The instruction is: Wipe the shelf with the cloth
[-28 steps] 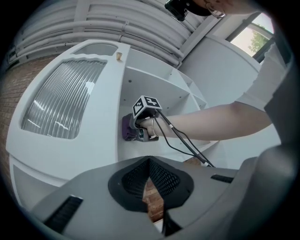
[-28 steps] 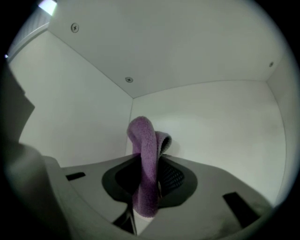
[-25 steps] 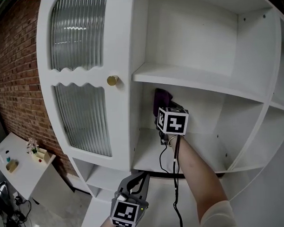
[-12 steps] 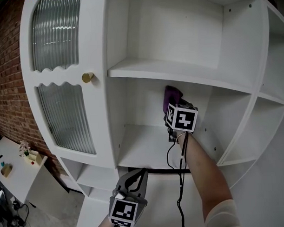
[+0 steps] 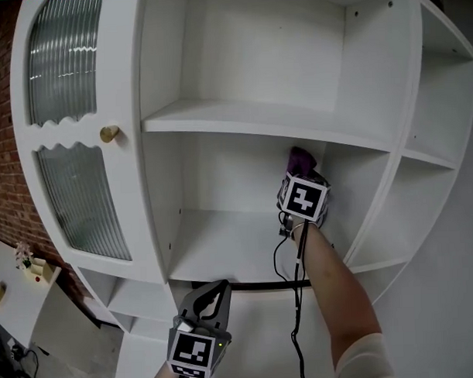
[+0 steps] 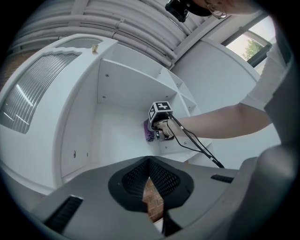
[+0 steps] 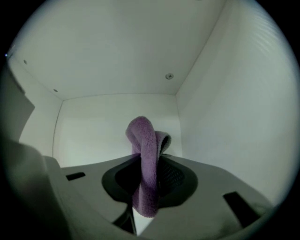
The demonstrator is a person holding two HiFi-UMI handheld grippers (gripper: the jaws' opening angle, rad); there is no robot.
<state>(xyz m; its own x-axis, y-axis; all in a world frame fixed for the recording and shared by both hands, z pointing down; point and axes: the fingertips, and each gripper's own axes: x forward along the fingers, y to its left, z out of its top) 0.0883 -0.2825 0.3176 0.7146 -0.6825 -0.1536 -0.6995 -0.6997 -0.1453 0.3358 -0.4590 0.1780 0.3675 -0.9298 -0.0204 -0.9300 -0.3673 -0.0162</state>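
Observation:
A purple cloth [image 5: 300, 159] is pinched in my right gripper [image 5: 302, 178], which reaches deep into the white cabinet's middle compartment, close to its back right corner. In the right gripper view the cloth [image 7: 144, 164] folds up between the shut jaws, with the back wall and right side wall just ahead. The shelf board [image 5: 223, 243] lies below the gripper. My left gripper [image 5: 202, 306] hangs low outside the cabinet, jaws shut with nothing in them. The left gripper view shows the right gripper [image 6: 151, 133] and the cloth [image 6: 147, 130] against the back wall.
The cabinet has an upper shelf [image 5: 249, 118] above, a ribbed glass door [image 5: 72, 151] with a brass knob [image 5: 108, 134] at left, and side cubbies [image 5: 428, 139] at right. A black cable [image 5: 296, 298] trails from the right gripper. A brick wall [image 5: 0, 192] stands far left.
My right gripper has carried the cloth rightward across the back wall, from the left part of the compartment toward its right corner. The left gripper has stayed low outside.

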